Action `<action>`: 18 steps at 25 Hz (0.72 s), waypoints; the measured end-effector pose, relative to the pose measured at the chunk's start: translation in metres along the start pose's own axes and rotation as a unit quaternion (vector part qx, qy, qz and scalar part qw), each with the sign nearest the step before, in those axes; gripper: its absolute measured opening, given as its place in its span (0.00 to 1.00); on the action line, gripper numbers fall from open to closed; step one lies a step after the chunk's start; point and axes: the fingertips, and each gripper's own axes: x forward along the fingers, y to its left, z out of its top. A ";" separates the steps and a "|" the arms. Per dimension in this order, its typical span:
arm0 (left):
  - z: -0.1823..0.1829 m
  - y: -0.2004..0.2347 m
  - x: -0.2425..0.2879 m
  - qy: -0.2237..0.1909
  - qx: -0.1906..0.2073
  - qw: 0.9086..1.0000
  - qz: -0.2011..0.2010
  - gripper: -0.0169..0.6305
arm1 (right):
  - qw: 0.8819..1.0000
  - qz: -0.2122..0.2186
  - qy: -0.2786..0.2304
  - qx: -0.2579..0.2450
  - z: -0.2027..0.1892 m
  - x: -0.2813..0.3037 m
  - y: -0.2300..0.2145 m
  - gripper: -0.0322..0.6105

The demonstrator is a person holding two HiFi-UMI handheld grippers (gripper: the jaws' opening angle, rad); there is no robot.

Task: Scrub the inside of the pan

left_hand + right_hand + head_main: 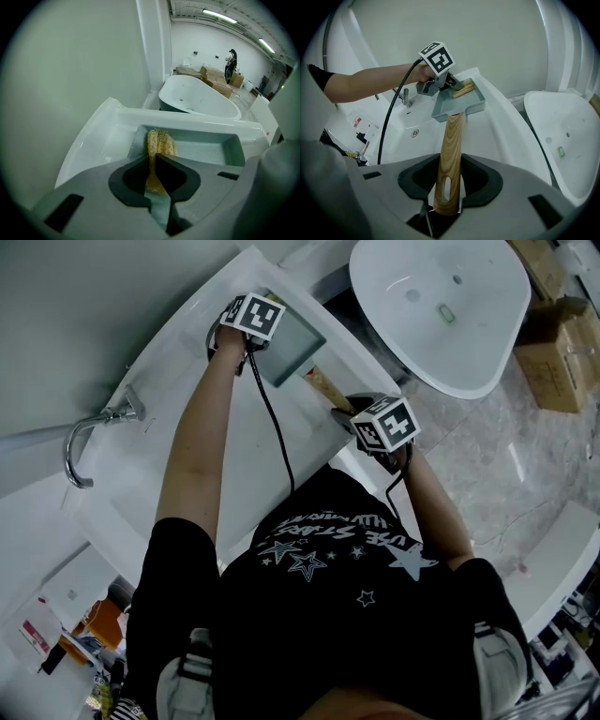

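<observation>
I have both grippers on the job. My right gripper (447,161) is clamped on the pan's wooden handle (451,140). The jaws press its two sides just above the hanging slot at its end, and the handle runs straight out from them to the pan (459,107).

The pan is square, grey and shallow. It is held out over the long white basin (178,324), near the end away from the tap (89,432). I cannot tell whether its underside touches the basin.

My left gripper (152,157) reaches the pan from the side opposite the handle, pointing steeply down. Its jaws are drawn close together, pinching a thin yellowish scrubber (159,143) between them. The scrubber's free end sticks out past the fingertips and lies on the pan's inside floor, close to one side wall. In the right gripper view this is the corner farthest from the handle. The rest of the pan's floor shows bare and grey.

From the head view, a black cable (272,418) trails from the left gripper across the basin toward the person's body. A second white tub (441,306) stands just beside the basin on the right. Cardboard boxes (553,362) sit on the floor beyond it.
</observation>
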 end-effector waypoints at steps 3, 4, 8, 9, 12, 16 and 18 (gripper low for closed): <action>0.000 0.002 0.000 0.005 -0.012 1.000 -0.005 0.10 | 1.000 -0.001 -0.001 0.001 0.000 0.000 0.000 0.26; 0.000 0.002 0.001 0.006 -0.015 1.000 -0.006 0.10 | 1.000 -0.002 -0.001 0.002 0.000 0.000 0.000 0.26; 0.000 0.003 0.000 0.007 -0.029 0.999 -0.010 0.10 | 1.000 -0.005 -0.004 0.003 0.000 0.000 -0.001 0.26; 0.000 0.003 0.000 0.007 -0.031 0.999 -0.010 0.10 | 1.000 -0.006 -0.004 0.003 0.000 0.000 -0.001 0.26; 0.001 0.000 -0.004 0.010 -0.021 1.000 -0.006 0.10 | 1.000 -0.009 -0.009 0.004 0.000 -0.001 -0.001 0.26; -0.003 -0.003 -0.010 0.012 -0.024 1.000 0.000 0.10 | 1.000 -0.013 -0.014 0.006 -0.001 -0.003 -0.001 0.26; -0.007 -0.002 -0.014 0.012 -0.032 0.999 0.003 0.10 | 1.000 -0.017 -0.014 0.004 -0.002 -0.003 -0.002 0.26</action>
